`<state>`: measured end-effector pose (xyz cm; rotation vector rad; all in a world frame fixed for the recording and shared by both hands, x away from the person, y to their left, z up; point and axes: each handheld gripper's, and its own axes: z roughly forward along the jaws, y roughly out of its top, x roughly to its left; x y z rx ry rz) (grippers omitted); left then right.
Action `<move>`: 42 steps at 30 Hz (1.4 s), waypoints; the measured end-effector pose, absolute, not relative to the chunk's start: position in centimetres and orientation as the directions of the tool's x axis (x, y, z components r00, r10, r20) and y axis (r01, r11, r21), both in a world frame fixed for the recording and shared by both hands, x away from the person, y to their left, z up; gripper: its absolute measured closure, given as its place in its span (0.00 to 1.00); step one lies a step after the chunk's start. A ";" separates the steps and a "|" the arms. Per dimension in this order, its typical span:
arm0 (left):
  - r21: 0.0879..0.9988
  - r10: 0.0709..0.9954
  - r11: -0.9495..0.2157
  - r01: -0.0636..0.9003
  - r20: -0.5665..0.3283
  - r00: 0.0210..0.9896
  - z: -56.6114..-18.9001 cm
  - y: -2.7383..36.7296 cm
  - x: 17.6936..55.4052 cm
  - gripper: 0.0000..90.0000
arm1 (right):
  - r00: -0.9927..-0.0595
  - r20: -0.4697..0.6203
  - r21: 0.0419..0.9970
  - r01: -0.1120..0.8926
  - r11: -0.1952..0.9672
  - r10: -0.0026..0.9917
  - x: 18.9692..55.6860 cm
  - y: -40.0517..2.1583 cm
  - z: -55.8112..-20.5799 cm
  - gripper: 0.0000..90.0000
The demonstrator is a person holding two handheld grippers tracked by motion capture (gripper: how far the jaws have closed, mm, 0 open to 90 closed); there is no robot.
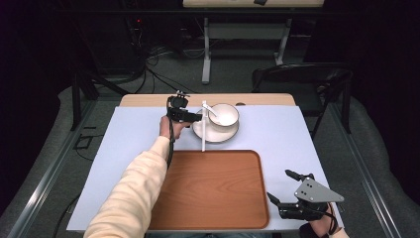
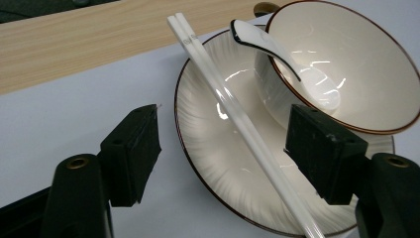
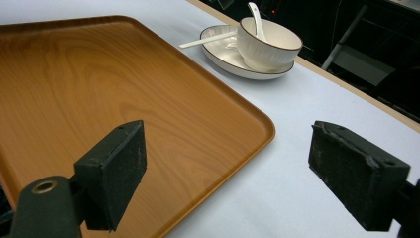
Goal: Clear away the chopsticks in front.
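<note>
A pair of white chopsticks [image 1: 203, 130] [image 2: 198, 49] lies across the left rim of a white plate [image 1: 214, 135] [image 2: 208, 148] with a dark edge. On the plate stands a white bowl [image 1: 225, 115] [image 2: 346, 59] with a white spoon [image 1: 212, 109] [image 2: 277, 49] leaning in it. My left gripper [image 1: 197, 118] [image 2: 225, 124] is open at the plate's left side, its jaws either side of the chopsticks and apart from them. My right gripper [image 1: 278, 184] [image 3: 228, 144] is open and empty near the front right corner of the wooden tray [image 1: 208, 193] [image 3: 99, 89].
A pale blue mat [image 1: 133, 134] covers the table, and a wooden strip [image 1: 148, 100] shows at its far edge. Behind the table at the right is a dark chair [image 1: 302, 84]. Another table's legs [image 1: 206, 54] and cables are on the floor beyond.
</note>
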<state>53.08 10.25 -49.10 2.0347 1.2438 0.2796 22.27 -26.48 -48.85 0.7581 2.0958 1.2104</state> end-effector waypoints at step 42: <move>0.574 0.894 -0.175 0.800 -0.248 0.373 -52.1 7.7 55.7 0.81 | -0.664 -0.213 0.885 0.180 0.429 0.717 22.3 -26.5 -48.9 0.16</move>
